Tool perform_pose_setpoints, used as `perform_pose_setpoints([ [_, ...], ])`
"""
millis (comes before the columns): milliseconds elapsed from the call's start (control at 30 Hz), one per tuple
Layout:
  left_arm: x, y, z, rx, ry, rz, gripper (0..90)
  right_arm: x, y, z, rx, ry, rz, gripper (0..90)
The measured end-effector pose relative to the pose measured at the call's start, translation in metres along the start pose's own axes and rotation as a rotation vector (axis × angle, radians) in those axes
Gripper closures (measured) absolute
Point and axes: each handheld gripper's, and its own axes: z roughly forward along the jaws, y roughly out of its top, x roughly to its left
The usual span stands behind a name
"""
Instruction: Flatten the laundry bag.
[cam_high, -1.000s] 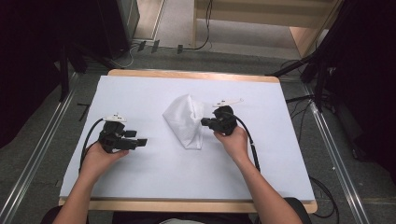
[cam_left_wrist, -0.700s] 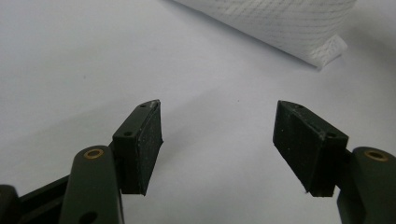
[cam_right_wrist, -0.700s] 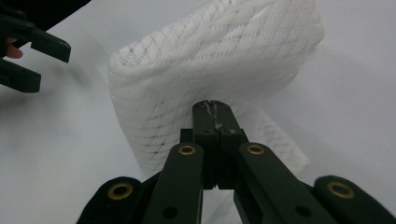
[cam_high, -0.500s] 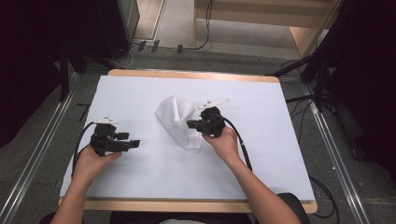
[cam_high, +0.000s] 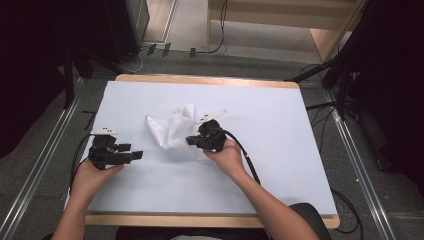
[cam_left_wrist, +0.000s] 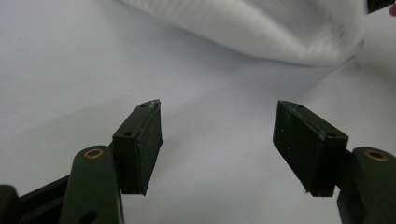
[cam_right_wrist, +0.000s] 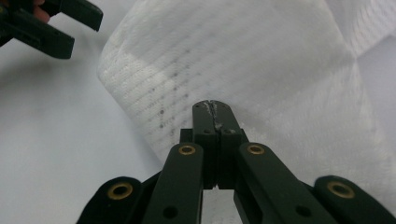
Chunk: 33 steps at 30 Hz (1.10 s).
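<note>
White cloth (cam_high: 172, 131), bunched near the centre of the table (cam_high: 280, 115); right gripper (cam_high: 192, 141), jaws pressed together at the cloth's near edge, whether pinching fabric cannot be told; left gripper (cam_high: 134, 155), jaws apart, lies left of the cloth; since the earlier frames cloth and right gripper have shifted leftward.

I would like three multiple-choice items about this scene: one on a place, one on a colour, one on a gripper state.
1. Where does the crumpled white cloth lie?
A. on the white table cover
B. on the floor
C. on a chair

2. What colour are the gripper jaws?
A. red
B. black
C. yellow

3. How do the left gripper's jaws stand?
A. shut on the cloth
B. shut on nothing
C. open, nothing between them

Answers: 1 A, the high view shows it mid-table; 2 B, both gripper views show black jaws; 3 C, the left gripper view shows a wide gap over bare cover.
</note>
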Motion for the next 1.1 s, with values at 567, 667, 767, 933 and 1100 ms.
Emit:
perform_pose_setpoints([
  [567, 0.003, 0.002, -0.001, -0.019, 0.003, -0.012, 36.3, 0.017, 0.005, -0.008, 0.003, 0.032, -0.032, 88.8],
  [667, 0.004, 0.007, 0.003, 0.0, -0.001, -0.014, 43.9, 0.012, 0.008, -0.019, -0.018, 0.014, -0.037, 86.3],
  [767, 0.011, 0.016, 0.004, -0.011, -0.021, -0.024, 54.6, 0.008, 0.01, -0.03, -0.031, -0.006, -0.033, 82.3],
  [933, 0.019, 0.028, 0.009, 0.012, -0.056, -0.081, 83.4, 0.001, 0.011, -0.044, -0.063, -0.055, -0.03, 73.2],
  [1100, 0.022, 0.051, 0.025, 0.032, -0.046, -0.065, 90.0, -0.006, 0.012, -0.041, -0.045, -0.055, -0.011, 63.6],
])
